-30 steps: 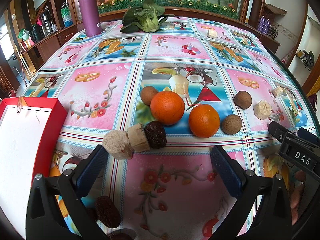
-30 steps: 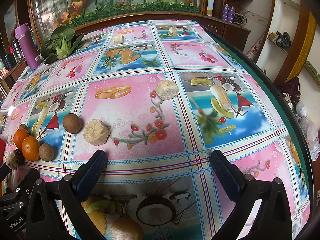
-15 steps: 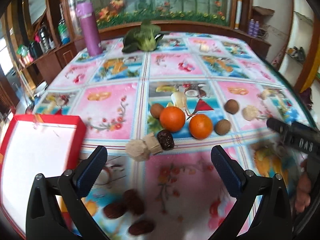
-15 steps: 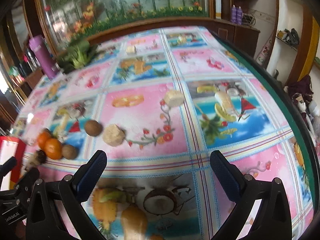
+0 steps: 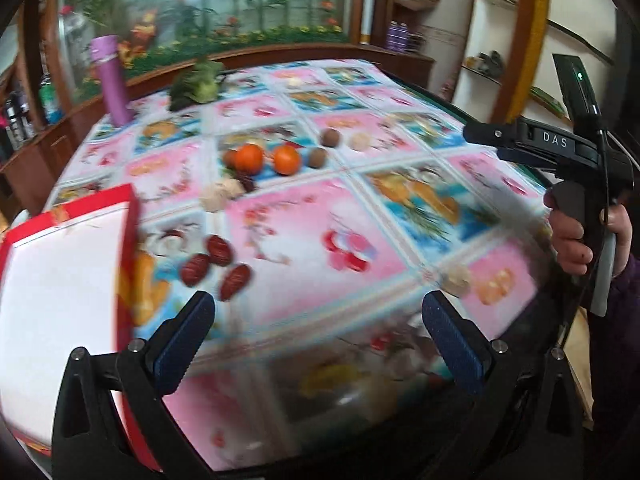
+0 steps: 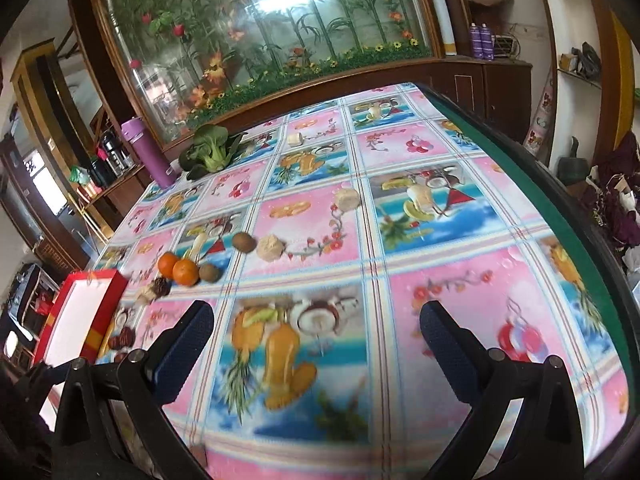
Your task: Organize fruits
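Covering table, fruit-print cloth [image 6: 320, 240], glass cabinet [image 6: 260, 28] behind

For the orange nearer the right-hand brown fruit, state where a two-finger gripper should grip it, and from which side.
Grip the orange across its widest middle, coming from above with the fingers front and back: another orange and a brown fruit crowd its sides.

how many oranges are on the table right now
2. The left round orange and the right round orange sit side by side mid-table, flanked by small brown fruits. None seems hidden, though motion blur softens the left wrist view.
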Motion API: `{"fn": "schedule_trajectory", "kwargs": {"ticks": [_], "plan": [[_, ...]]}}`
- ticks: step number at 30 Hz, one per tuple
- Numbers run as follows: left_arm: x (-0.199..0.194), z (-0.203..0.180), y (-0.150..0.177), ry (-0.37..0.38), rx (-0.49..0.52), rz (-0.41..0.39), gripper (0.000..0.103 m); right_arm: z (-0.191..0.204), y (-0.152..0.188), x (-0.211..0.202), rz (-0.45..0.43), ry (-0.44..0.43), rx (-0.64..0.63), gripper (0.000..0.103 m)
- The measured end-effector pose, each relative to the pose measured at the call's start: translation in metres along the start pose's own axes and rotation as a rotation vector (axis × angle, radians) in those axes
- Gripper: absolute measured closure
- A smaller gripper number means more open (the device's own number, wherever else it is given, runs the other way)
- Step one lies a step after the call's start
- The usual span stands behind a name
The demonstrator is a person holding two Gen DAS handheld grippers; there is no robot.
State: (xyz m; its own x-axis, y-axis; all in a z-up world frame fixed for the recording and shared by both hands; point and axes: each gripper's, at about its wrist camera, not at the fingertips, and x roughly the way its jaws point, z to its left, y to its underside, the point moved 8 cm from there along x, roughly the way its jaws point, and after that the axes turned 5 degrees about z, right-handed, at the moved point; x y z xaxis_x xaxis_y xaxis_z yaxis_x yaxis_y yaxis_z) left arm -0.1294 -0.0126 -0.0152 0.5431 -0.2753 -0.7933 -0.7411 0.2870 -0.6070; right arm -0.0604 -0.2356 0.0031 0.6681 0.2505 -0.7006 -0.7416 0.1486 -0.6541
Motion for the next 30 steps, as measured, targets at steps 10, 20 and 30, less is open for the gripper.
{"fn": "schedule_trajectory", "kwargs": {"ticks": [10, 20, 30], "plan": [[-0.021, 0.079, 0.01, -0.243, -0.127, -0.021, 0.0, 0.067, 0.075, -0.017, 0.116, -0.127, -0.229, 0.015], [-0.012, 0.085, 0.006, -0.19, -0.15, 0.001, 0.0, 0.098, 0.095, 0.004, 0.177, -0.141, -0.287, 0.03], [-0.011, 0.078, 0.003, -0.182, -0.143, 0.02, 0.0, 0.1, 0.098, 0.01, 0.188, -0.131, -0.285, 0.03]]}}
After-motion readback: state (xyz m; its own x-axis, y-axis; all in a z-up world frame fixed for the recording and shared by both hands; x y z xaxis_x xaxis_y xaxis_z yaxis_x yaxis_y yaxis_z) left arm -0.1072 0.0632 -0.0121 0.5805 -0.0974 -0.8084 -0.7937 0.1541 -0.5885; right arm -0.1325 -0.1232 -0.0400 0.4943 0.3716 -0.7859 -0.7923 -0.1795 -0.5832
